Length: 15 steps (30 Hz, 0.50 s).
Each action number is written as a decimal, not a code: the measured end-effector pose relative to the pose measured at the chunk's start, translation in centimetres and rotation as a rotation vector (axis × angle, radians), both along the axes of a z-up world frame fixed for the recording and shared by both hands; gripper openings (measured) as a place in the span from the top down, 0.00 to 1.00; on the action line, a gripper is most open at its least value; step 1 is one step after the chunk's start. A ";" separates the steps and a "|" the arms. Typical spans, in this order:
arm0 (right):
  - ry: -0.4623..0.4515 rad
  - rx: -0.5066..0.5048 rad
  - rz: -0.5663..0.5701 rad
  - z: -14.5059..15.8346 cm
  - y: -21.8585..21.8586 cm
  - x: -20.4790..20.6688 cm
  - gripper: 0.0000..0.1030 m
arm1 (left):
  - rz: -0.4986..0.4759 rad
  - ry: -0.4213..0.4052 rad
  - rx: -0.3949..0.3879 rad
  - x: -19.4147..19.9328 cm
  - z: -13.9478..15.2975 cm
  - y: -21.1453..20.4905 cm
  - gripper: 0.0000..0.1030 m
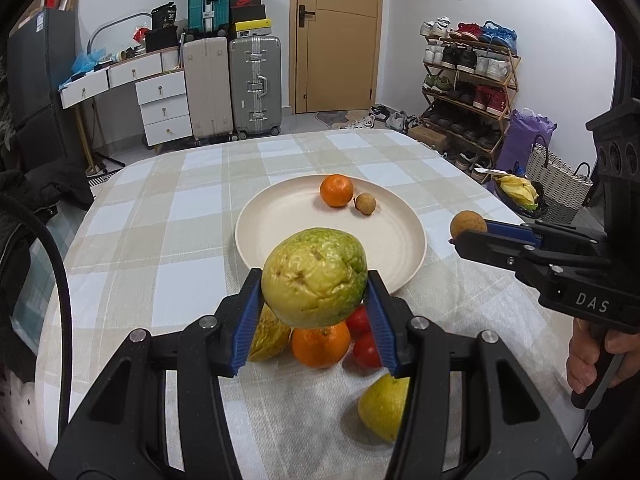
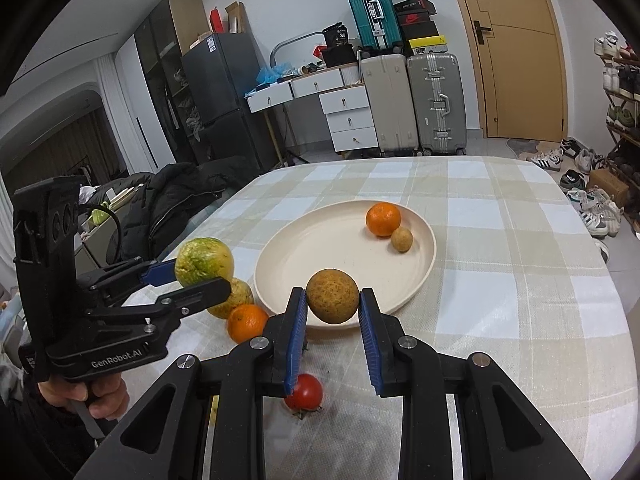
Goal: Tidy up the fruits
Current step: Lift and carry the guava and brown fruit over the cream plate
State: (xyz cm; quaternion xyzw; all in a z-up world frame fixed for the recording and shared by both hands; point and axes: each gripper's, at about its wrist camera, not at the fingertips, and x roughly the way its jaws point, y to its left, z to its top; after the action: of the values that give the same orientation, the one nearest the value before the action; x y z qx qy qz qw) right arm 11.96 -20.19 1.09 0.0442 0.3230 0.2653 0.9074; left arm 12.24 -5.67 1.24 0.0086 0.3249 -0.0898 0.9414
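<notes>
Nearest, the left hand-held gripper clamps a large green-yellow fruit, held in the air over a loose heap on the checked worktop: an orange, red tomatoes and two more yellow fruits. Beside it, the right hand-held gripper grips a small brown fruit above the near rim of a cream plate. Both seem headed for the plate, likely the collecting spot, since a mandarin and another small brown fruit already sit touching at its far side
</notes>
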 end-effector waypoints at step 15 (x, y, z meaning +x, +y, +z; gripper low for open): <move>0.004 -0.018 -0.004 0.5 1.0 2.3 0.74 | 0.021 -0.001 0.007 3.3 0.3 -0.3 0.54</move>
State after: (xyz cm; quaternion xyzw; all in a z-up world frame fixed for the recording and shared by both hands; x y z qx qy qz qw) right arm 14.24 -19.15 1.62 0.0371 0.3272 0.2605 0.9076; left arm 15.50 -5.96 1.54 0.0087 0.3246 -0.0785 0.9425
